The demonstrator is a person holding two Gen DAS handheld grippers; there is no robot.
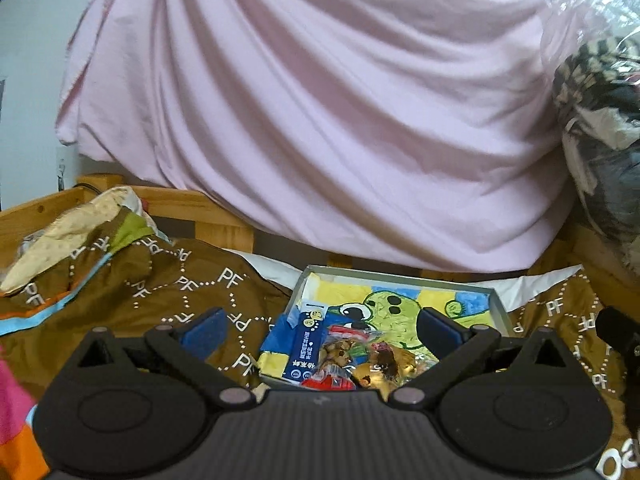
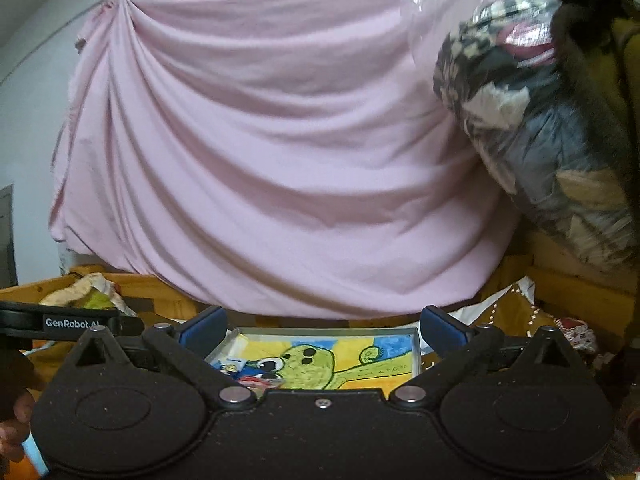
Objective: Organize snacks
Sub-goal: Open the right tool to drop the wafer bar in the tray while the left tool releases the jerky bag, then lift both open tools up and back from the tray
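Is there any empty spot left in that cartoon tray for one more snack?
Yes. The tray is bare across its far and right part, over the green cartoon figure. The near left corner is crowded: a blue packet and small wrapped snacks sit bunched there.

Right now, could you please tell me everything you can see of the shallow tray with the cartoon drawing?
The tray is shallow and rectangular, with a thin grey rim. Its floor shows a painted green cartoon creature on yellow and blue. It lies flat on the brown patterned bedding, below the pink sheet. Snack packets, including a blue one, are heaped at its near left end; the far right is bare.
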